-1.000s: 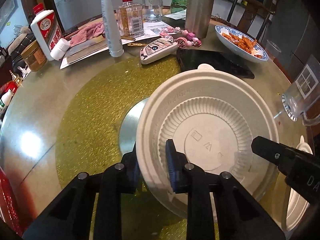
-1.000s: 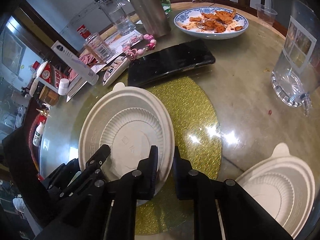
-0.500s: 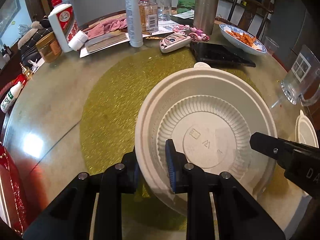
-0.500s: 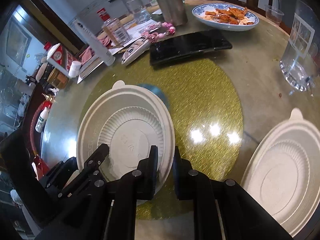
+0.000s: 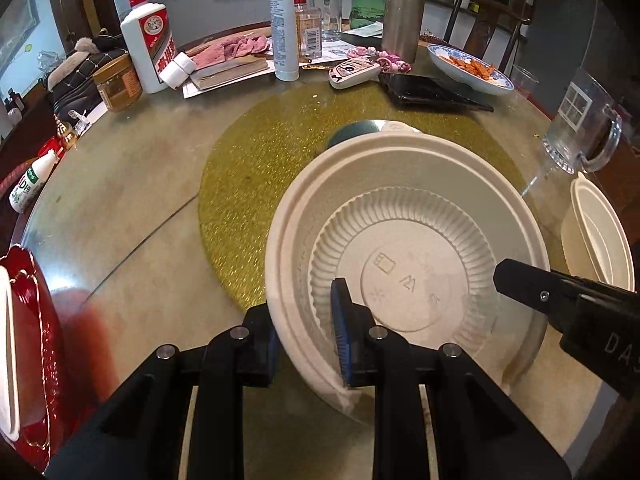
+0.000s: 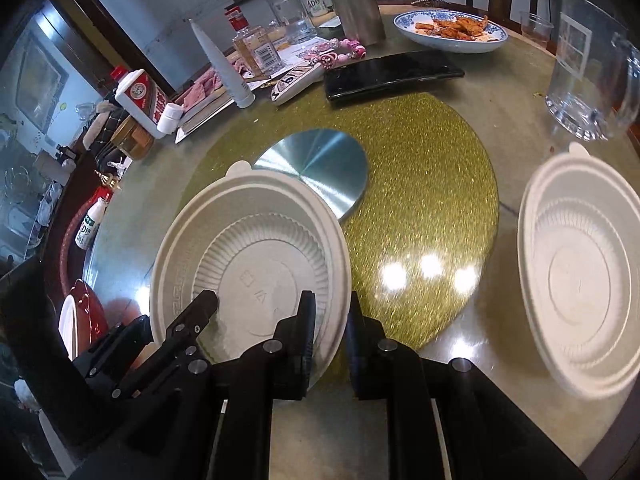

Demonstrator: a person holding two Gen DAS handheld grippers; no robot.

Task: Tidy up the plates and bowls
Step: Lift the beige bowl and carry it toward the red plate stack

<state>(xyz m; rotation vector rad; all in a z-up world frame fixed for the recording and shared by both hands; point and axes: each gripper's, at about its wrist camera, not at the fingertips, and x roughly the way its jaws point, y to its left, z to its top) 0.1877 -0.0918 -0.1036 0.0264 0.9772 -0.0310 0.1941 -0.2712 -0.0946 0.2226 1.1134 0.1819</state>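
Observation:
A white disposable bowl [image 5: 404, 240] is held up over the round table, gripped on opposite sides of its rim. My left gripper [image 5: 306, 344] is shut on its near left rim. My right gripper [image 6: 330, 332] is shut on its right rim; its finger shows in the left wrist view [image 5: 532, 286]. The same bowl shows in the right wrist view [image 6: 248, 256]. A second white bowl [image 6: 584, 276] rests on the table to the right; it also shows in the left wrist view [image 5: 596, 232].
A silver disc [image 6: 316, 170] sits on the gold mat [image 6: 420, 184]. At the back stand bottles [image 5: 148, 44], a phone [image 5: 432, 92], a plate of food [image 5: 468, 68] and a glass mug [image 5: 580, 128]. A red dish [image 5: 28, 344] lies at the left edge.
Both grippers have lifted the bowl and drawn it back toward the near edge, uncovering the silver disc. The second bowl now sits closer on the right.

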